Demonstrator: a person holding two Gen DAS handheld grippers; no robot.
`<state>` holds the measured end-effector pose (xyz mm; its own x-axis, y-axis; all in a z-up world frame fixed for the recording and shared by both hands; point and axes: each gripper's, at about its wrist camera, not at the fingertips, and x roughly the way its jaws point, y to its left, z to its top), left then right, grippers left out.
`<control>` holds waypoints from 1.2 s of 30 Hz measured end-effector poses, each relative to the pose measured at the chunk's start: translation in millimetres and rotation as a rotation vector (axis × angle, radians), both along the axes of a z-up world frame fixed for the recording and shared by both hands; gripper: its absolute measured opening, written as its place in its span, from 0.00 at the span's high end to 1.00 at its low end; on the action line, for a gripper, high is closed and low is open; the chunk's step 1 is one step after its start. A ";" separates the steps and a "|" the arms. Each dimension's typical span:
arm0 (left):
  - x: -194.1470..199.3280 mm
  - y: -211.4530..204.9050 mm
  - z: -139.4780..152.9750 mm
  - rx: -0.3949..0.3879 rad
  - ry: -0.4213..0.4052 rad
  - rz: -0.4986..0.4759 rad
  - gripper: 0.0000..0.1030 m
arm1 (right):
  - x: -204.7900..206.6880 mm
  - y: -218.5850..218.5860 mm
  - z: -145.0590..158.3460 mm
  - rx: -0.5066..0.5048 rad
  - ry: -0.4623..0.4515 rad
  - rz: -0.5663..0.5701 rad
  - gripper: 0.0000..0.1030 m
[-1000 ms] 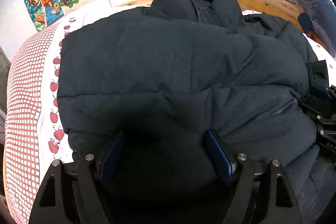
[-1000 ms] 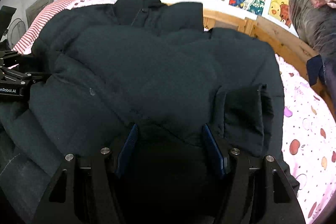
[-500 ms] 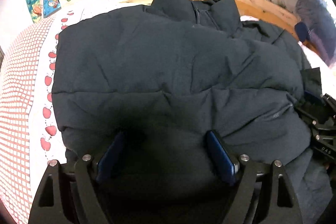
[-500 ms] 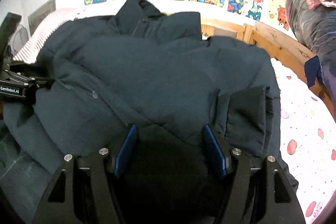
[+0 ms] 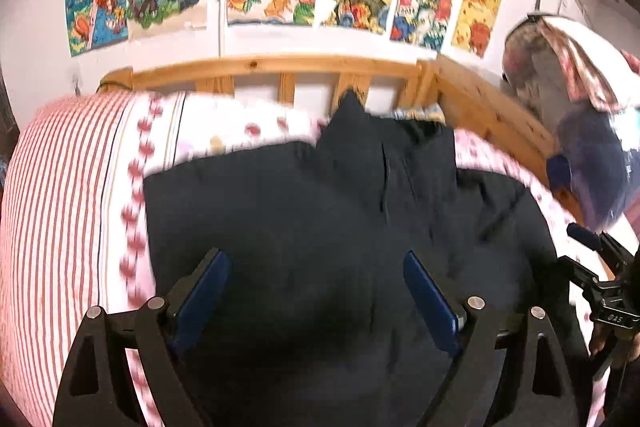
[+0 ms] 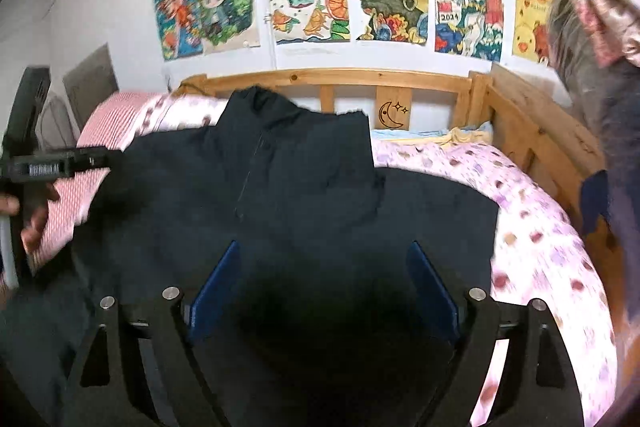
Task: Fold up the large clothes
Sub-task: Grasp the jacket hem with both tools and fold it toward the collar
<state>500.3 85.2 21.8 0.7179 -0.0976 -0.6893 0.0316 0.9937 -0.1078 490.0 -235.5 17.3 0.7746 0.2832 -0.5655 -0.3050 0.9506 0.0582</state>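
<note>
A dark navy padded jacket (image 5: 320,227) lies spread over a bed (image 5: 60,227), its collar (image 5: 352,131) standing up toward the wooden headboard (image 5: 280,67) at the far edge. The bedding shows red and white stripes along the left edge and a pale spotted print (image 6: 540,227) along the right edge. Both views are smeared with motion blur.

The left gripper (image 5: 316,291) points forward over the near part of the jacket, level and aimed toward the headboard. Its blue-padded fingers (image 5: 204,287) stand wide apart; the jacket fills the gap beneath them, and it is not possible to tell whether the pads touch the cloth. In the right wrist view this gripper appears at the left edge of the bed, seen side-on, with the person's hand (image 6: 34,223) wrapped around its handle.

The right gripper (image 6: 324,291) is held the same way, beside the left one and closer to the right edge of the bed, pointing toward the collar. Its fingers (image 6: 432,287) are also spread wide over dark fabric, clamping nothing that can be seen.

Colourful cartoon drawings (image 6: 312,3) cover the wall above the headboard. A heap of clothes (image 5: 580,107) is piled on the wooden side rail (image 6: 532,139) at the far right corner.
</note>
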 end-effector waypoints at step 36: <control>127.4 -15.1 16.8 -0.027 -0.017 -0.073 0.94 | 138.7 -3.6 14.3 0.111 0.098 -0.044 0.95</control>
